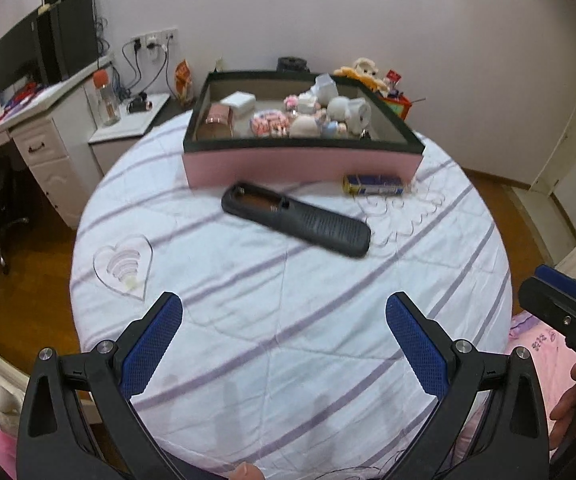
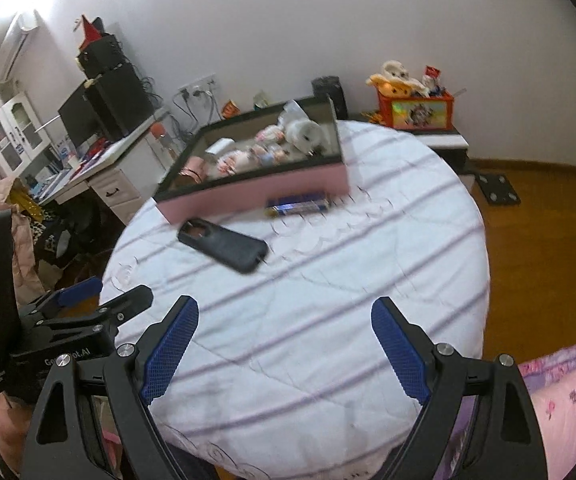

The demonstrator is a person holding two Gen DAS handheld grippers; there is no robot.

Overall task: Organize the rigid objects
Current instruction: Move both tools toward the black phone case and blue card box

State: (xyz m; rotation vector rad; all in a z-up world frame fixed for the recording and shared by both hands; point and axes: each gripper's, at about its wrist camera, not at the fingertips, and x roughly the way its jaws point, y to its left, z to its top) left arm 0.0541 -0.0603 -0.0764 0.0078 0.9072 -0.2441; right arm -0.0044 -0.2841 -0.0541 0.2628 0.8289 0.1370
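Note:
A black remote control lies back side up on the striped bed cover, its battery bay uncovered; it also shows in the right wrist view. A small blue and yellow box lies beside the pink storage box, which holds figurines, a white cube and a pink item. The blue box and the pink box show in the right wrist view too. My left gripper is open and empty, well short of the remote. My right gripper is open and empty, also short of it.
A white desk with monitor and speakers stands left. A nightstand with a bottle is behind the bed. A toy box sits at the back right. Wooden floor lies on both sides of the bed.

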